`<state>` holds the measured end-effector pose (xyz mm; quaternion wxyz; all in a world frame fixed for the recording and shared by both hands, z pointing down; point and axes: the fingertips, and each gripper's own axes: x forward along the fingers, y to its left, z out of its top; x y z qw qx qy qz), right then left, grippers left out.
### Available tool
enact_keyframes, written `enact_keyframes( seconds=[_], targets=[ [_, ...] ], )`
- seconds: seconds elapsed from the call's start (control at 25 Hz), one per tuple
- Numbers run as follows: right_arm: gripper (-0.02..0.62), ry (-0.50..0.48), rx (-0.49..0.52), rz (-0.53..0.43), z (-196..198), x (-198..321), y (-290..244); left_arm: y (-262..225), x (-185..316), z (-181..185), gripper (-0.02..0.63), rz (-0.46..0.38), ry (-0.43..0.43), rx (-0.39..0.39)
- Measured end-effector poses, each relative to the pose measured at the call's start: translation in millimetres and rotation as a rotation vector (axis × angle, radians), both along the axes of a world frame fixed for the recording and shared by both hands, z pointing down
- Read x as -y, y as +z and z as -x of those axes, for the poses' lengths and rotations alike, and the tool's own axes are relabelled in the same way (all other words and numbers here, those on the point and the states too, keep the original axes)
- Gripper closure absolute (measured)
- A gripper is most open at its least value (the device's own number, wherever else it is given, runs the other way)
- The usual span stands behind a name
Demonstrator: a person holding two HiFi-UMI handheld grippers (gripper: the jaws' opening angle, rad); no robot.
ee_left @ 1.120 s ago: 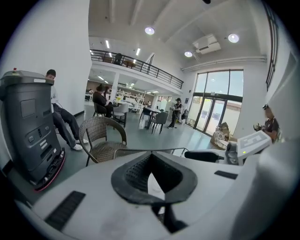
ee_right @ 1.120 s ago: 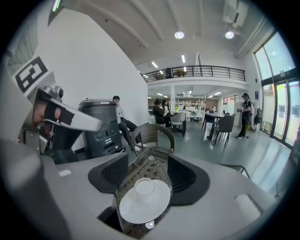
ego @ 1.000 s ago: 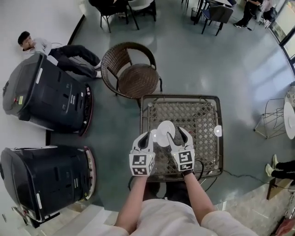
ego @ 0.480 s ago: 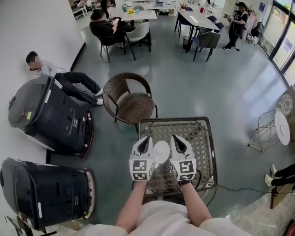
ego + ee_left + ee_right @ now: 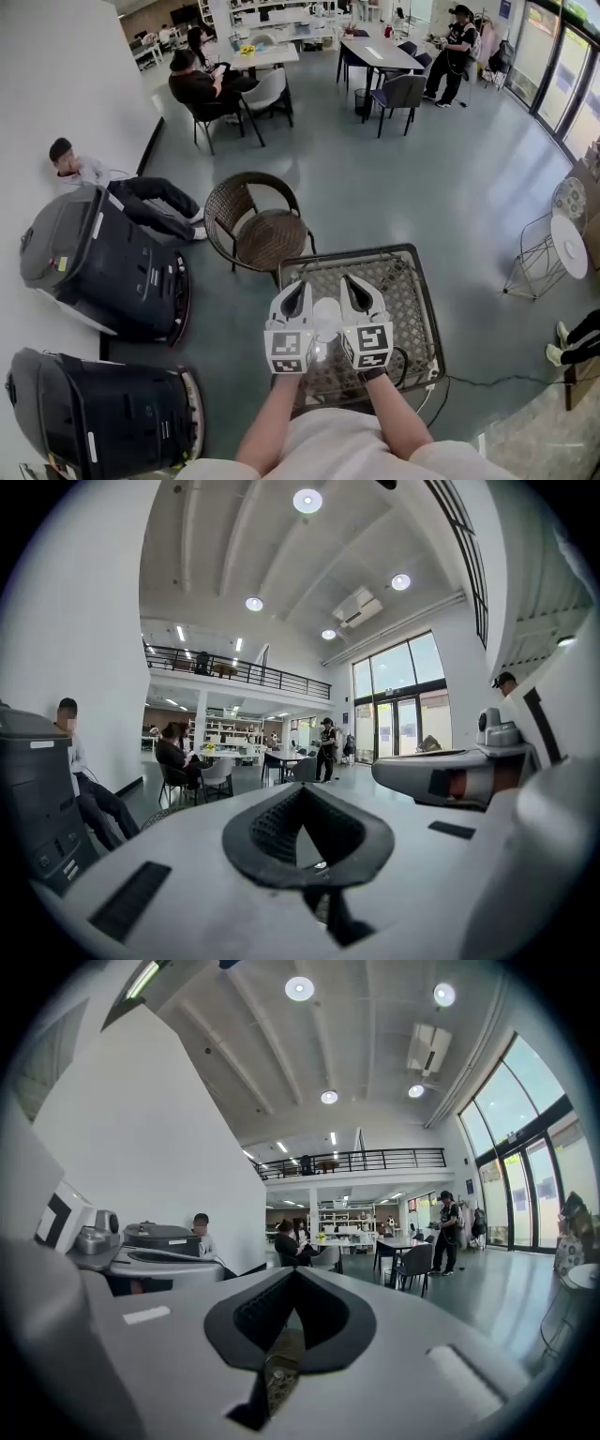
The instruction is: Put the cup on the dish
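A white dish (image 5: pixel 327 313) lies on the wicker table with a glass top (image 5: pixel 403 300), between my two grippers. My left gripper (image 5: pixel 297 287) hovers at the dish's left edge and my right gripper (image 5: pixel 351 281) at its right edge. Both point away from me, level with the room. In the left gripper view the left gripper (image 5: pixel 303 791) has its dark pads meeting at the tips with nothing between them. The right gripper (image 5: pixel 295 1273) looks the same in the right gripper view, shut and empty. I cannot make out the cup in any view.
A brown wicker chair (image 5: pixel 263 234) stands just beyond the table. Two black machines (image 5: pixel 103 267) (image 5: pixel 103 412) sit at the left by the wall, with a person (image 5: pixel 89 175) on the floor there. A white wire side table (image 5: pixel 562 244) is at the right. A cable (image 5: pixel 487 380) runs along the floor.
The head view has tilted up to show more of the room. Both grippers' jaws, spread beside the dish a second ago, have come together, and the grippers sit closer to the dish's edges.
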<state>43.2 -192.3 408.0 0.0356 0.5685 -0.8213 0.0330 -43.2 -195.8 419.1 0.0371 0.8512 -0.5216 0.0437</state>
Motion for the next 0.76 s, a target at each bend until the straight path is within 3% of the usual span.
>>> enact_keyframes(
  seconds=[0.76],
  targets=[
    [0.597, 0.021, 0.008, 0.014, 9.1, -26.3, -6.4, -2.9, -28.5, 4.9, 0.603, -0.018, 0.036, -0.038]
  ],
)
